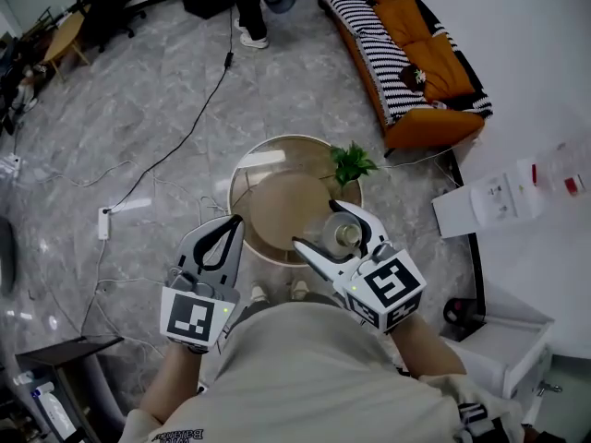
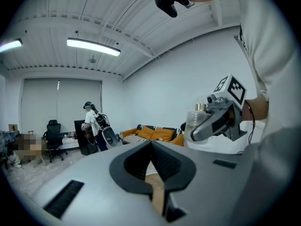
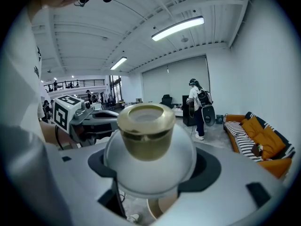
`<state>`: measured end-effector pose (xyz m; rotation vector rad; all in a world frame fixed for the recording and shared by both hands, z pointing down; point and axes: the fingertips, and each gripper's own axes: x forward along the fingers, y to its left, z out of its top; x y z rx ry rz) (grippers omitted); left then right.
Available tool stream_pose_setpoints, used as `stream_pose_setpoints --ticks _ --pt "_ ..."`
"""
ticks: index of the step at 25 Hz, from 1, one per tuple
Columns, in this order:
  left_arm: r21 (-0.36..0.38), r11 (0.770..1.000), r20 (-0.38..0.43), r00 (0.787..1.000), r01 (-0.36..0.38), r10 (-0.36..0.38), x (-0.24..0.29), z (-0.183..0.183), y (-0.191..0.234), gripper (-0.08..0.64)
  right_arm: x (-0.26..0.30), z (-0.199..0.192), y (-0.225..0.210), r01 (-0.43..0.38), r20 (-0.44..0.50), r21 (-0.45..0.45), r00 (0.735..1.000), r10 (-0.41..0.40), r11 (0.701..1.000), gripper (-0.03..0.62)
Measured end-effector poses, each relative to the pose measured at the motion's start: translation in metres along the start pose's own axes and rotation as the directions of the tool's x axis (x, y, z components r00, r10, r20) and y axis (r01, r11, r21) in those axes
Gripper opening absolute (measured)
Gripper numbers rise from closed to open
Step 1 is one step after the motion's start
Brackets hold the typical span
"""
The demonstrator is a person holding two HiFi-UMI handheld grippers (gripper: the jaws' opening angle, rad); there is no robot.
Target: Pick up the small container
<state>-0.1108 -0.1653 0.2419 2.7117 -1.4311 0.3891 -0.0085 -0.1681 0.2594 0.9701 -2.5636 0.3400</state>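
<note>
The small container (image 1: 342, 233) is a frosted, rounded jar with a gold cap (image 3: 146, 130). My right gripper (image 1: 329, 227) is shut on it and holds it in the air above the round table (image 1: 277, 201). In the right gripper view the jar (image 3: 149, 159) fills the space between the jaws, cap toward the camera. My left gripper (image 1: 220, 239) is shut with nothing in it, held level to the left of the right one. In the left gripper view the jar (image 2: 195, 122) shows in the right gripper (image 2: 214, 119) at right.
A small green plant (image 1: 350, 163) stands on the table's far right edge. An orange and striped sofa (image 1: 406, 49) lies beyond. A cable (image 1: 175, 150) runs across the marble floor. A person (image 3: 199, 105) stands far off by a desk. White boxes (image 1: 503, 197) sit at right.
</note>
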Motion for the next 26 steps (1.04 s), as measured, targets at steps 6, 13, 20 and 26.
stream_pose_setpoints --ticks 6,13,20,26 --pt "-0.090 0.996 -0.004 1.000 0.004 -0.004 0.004 -0.003 0.007 0.005 0.007 -0.002 -0.001 -0.014 -0.007 0.002 1.000 0.014 1.000 0.331" --pt "-0.056 0.998 -0.005 1.000 -0.026 0.026 0.006 0.006 0.011 0.005 0.011 0.004 -0.008 -0.042 0.000 0.001 0.999 0.042 0.999 0.331" --pt "-0.038 0.998 -0.012 0.999 -0.042 0.042 -0.001 0.004 0.006 0.005 0.012 0.002 -0.006 -0.063 -0.003 -0.001 0.998 0.063 0.998 0.331" --pt "-0.035 0.997 -0.020 0.998 -0.064 0.063 -0.007 0.005 0.000 0.005 0.007 0.003 -0.006 -0.078 -0.001 -0.013 0.997 0.078 0.997 0.331"
